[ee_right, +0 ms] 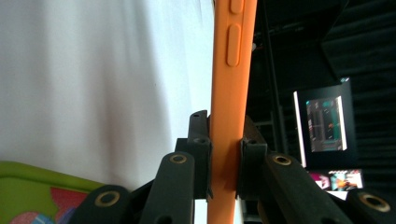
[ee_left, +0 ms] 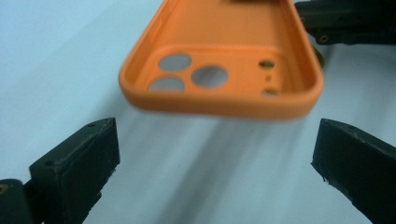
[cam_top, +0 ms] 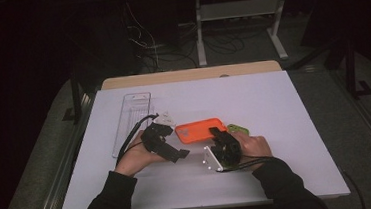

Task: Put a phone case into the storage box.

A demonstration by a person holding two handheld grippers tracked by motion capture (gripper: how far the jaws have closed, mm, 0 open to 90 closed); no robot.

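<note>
In the left gripper view the orange phone case (ee_left: 224,60) runs off the top edge, so its far end is cut away, and its near rim is blurred. Both black jaws there are cropped by the bottom and side edges. In the right gripper view the case (ee_right: 232,93) leaves the frame at top and bottom, and the green case (ee_right: 32,196) at lower left is cut by the corner. In the high view the green case (cam_top: 239,128) lies mostly hidden behind the right gripper (cam_top: 220,141), and the clear tray (cam_top: 132,119) is too faint for detail.
</note>
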